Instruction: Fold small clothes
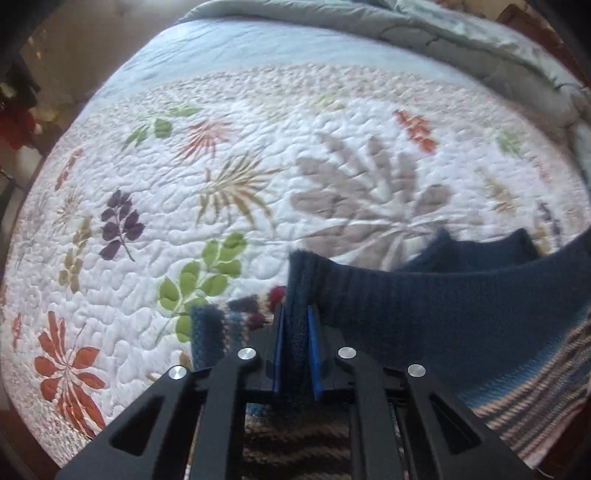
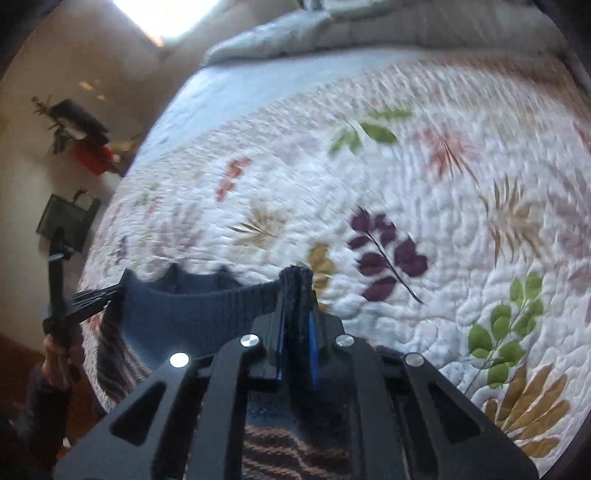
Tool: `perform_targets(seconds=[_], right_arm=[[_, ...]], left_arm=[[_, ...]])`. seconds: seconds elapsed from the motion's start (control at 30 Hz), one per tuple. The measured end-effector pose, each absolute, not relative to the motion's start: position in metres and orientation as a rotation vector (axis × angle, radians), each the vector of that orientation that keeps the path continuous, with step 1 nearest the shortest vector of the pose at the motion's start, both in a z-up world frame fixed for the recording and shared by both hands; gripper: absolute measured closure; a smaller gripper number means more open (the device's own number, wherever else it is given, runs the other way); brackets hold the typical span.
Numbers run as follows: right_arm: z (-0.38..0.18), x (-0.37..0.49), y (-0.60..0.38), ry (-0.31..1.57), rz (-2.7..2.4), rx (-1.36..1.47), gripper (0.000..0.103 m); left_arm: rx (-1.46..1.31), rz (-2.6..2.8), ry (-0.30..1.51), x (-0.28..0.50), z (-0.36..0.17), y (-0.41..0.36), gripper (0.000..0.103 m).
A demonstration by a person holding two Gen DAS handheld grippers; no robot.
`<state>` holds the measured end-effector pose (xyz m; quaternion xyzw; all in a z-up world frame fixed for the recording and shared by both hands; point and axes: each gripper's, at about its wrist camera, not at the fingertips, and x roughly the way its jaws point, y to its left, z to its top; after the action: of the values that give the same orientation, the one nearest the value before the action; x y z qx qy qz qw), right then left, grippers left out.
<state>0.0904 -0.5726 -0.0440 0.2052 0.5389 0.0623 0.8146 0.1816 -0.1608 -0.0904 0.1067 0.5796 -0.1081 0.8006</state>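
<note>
Sweater: a navy knit sweater with a striped body is lying on the bed, its ribbed hem being pinched at two points, one by each gripper.
Left gripper: the left gripper is pointing steeply down, its jaws nearly closed and clamping a bunched fold of the navy ribbing between the blue pads.
Cloth at left gripper: the fold is sticking up just past the fingertips; the rest of the hem is stretching away to that gripper's right, and the striped part is spreading below and to the right.
Right gripper: the right gripper is also angling downward, jaws almost shut and gripping a thick wad of the same ribbed edge, which is poking out beyond the tips.
Cloth at right gripper: the hem is running off to this gripper's left, where the other gripper is meeting it near a hand wrapped round a black handle.
Quilt: a white quilt printed with coloured leaves is lying ahead of both grippers, under the sweater.
Blanket: a grey-green blanket is lying bunched at the far end, well apart from both grippers.
</note>
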Motion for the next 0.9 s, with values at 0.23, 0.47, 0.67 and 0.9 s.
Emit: perform_targets(seconds=[0.23,0.47,0.67,0.9], right_arm=[[-0.100,0.093,-0.577,1.207,0.049,0.478,0.093],[-0.058,0.062,-0.574,1.174,0.024,0.416,0.071],[-0.022,0.003,-0.542,1.152,0.002,0.276,0.069],[-0.019,-0.058,-0.518,1.136,-0.034,0.322,0.057]], left_arm=[[0.342,-0.198,1.214,0.179,-0.109,-0.177,0.089],[0.336,-0.188,1.188,0.159,-0.074,-0.170,0.063],[0.274,-0.242,1.150,0.102,-0.046,-0.169,0.047],[0.198,-0.248,1.164,0.052,-0.049,-0.168,0.042]])
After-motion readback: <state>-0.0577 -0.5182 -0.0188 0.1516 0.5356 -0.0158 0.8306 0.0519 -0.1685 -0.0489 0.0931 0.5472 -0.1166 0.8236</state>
